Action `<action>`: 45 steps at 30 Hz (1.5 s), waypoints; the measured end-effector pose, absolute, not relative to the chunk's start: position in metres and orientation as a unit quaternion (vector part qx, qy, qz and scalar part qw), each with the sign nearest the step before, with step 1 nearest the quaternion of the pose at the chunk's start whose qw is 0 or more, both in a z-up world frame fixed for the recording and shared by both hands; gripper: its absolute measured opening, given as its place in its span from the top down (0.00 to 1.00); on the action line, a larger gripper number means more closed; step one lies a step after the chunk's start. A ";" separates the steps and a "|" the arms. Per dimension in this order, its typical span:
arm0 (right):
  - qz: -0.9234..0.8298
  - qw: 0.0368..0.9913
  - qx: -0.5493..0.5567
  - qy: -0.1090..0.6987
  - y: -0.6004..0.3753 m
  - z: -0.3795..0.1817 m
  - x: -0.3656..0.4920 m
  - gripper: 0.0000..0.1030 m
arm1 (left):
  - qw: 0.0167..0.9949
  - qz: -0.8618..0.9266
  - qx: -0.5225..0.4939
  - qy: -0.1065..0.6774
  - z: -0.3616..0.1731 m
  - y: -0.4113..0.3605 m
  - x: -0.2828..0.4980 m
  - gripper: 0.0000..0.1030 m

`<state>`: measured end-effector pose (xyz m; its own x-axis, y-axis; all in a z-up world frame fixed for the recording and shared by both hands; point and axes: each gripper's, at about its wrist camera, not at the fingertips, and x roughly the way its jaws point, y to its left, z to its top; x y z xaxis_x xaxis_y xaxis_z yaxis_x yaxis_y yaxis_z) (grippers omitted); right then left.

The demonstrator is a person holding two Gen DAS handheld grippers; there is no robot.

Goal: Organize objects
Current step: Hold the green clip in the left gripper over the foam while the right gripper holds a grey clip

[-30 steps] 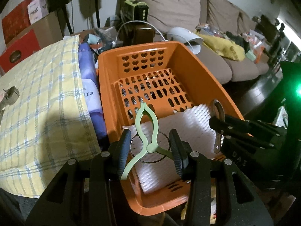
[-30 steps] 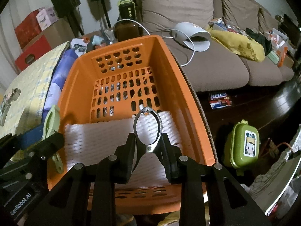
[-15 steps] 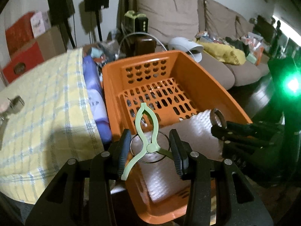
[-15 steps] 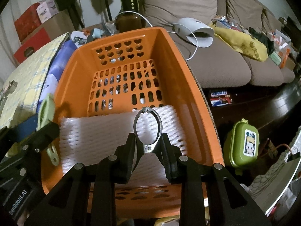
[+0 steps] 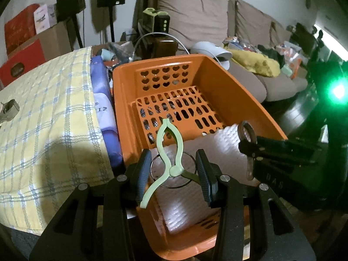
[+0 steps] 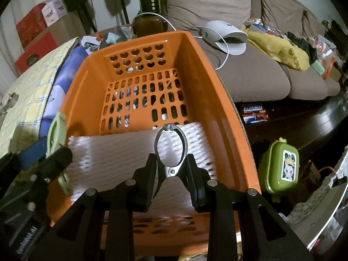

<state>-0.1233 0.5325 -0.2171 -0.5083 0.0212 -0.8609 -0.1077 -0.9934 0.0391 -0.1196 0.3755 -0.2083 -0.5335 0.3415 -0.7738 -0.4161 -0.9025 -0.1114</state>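
My left gripper [image 5: 173, 169] is shut on a pale green plastic clip [image 5: 168, 150], held over the near left part of the orange basket [image 5: 230, 91]. The clip points up and away from me. In the right wrist view my right gripper [image 6: 171, 174] is shut on a silver metal clip [image 6: 171, 148] above the basket's near end [image 6: 217, 113]. A white foam sheet [image 6: 121, 150] lies on the basket floor below both clips. The right gripper with its metal clip [image 5: 248, 134] shows at the right of the left wrist view; the left gripper's green clip [image 6: 56, 132] shows at the left of the right wrist view.
A yellow checked cloth [image 5: 43, 117] covers a surface left of the basket, with a purple pack [image 5: 104, 108] between them. A brown sofa [image 6: 250, 71] with clutter lies behind and right. A green lunch box [image 6: 282, 167] stands on the dark floor at right. Boxes and speakers stand at the back left.
The left wrist view has tilted a little, so the basket sits lower and farther right in it. Both clips stay gripped as before.
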 end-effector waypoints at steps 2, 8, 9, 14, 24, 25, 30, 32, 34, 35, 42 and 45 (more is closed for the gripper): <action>0.868 0.037 -0.494 0.043 0.532 -0.218 -0.124 0.74 | 0.218 0.873 -0.434 0.037 -0.210 0.374 -0.120 0.62; 0.865 0.038 -0.499 0.040 0.530 -0.222 -0.126 0.74 | 0.237 0.858 -0.456 0.006 -0.213 0.369 -0.124 0.62; 0.864 0.035 -0.501 0.040 0.529 -0.223 -0.126 0.74 | 0.240 0.854 -0.462 -0.006 -0.213 0.367 -0.125 0.62; 0.865 0.027 -0.500 0.034 0.523 -0.223 -0.126 0.74 | 0.248 0.850 -0.464 -0.022 -0.209 0.367 -0.125 0.62; 0.863 0.042 -0.501 0.043 0.532 -0.224 -0.127 0.74 | 0.269 0.846 -0.460 -0.010 -0.205 0.384 -0.113 0.62; 0.863 0.043 -0.501 0.046 0.534 -0.224 -0.126 0.74 | 0.269 0.847 -0.459 -0.008 -0.206 0.385 -0.112 0.62; 0.863 0.044 -0.500 0.048 0.537 -0.223 -0.126 0.74 | 0.272 0.839 -0.471 -0.024 -0.207 0.385 -0.111 0.62; 0.864 0.045 -0.500 0.049 0.537 -0.222 -0.126 0.74 | 0.280 0.827 -0.485 -0.051 -0.208 0.383 -0.116 0.62; 0.865 0.050 -0.496 0.053 0.539 -0.221 -0.125 0.74 | 0.284 0.824 -0.487 -0.059 -0.206 0.384 -0.117 0.62; 0.866 0.052 -0.493 0.056 0.540 -0.220 -0.125 0.74 | 0.282 0.824 -0.487 -0.058 -0.205 0.384 -0.118 0.62; 0.868 0.049 -0.491 0.065 0.545 -0.217 -0.124 0.74 | 0.290 0.800 -0.518 -0.091 -0.215 0.382 -0.126 0.62; 0.864 0.050 -0.496 0.064 0.546 -0.222 -0.125 0.74 | 0.289 0.786 -0.538 -0.099 -0.223 0.383 -0.131 0.62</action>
